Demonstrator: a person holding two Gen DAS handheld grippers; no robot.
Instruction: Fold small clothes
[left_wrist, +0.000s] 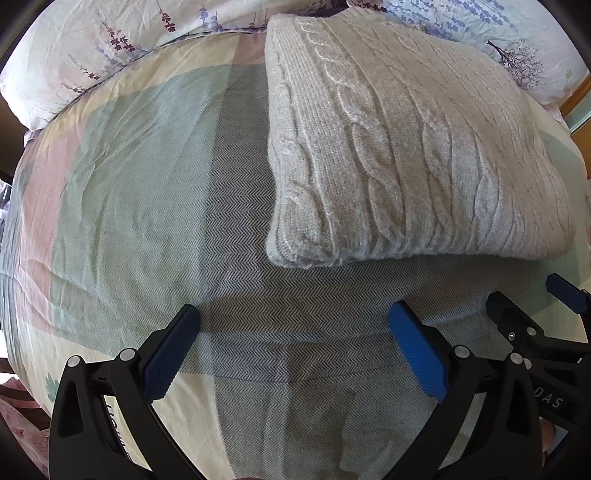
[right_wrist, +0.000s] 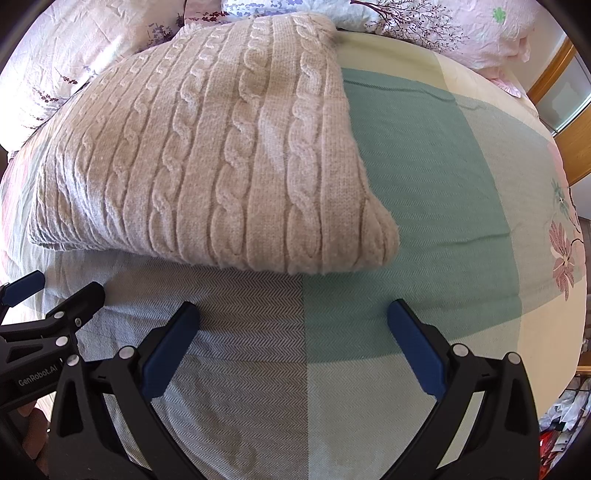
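- Cable-knit sweater (left_wrist: 413, 147): beige, folded into a compact rectangle, lying flat on the bed cover (left_wrist: 147, 192), its far edge against the floral pillows (left_wrist: 92, 44).
- Left gripper (left_wrist: 293, 325): fingers spread wide apart, nothing between them; positioned over the herringbone cover just short of the sweater's near edge, not touching it.
- Right gripper (right_wrist: 293, 325): fingers likewise spread, holding nothing; positioned beside the left gripper, near the sweater's near-right corner.
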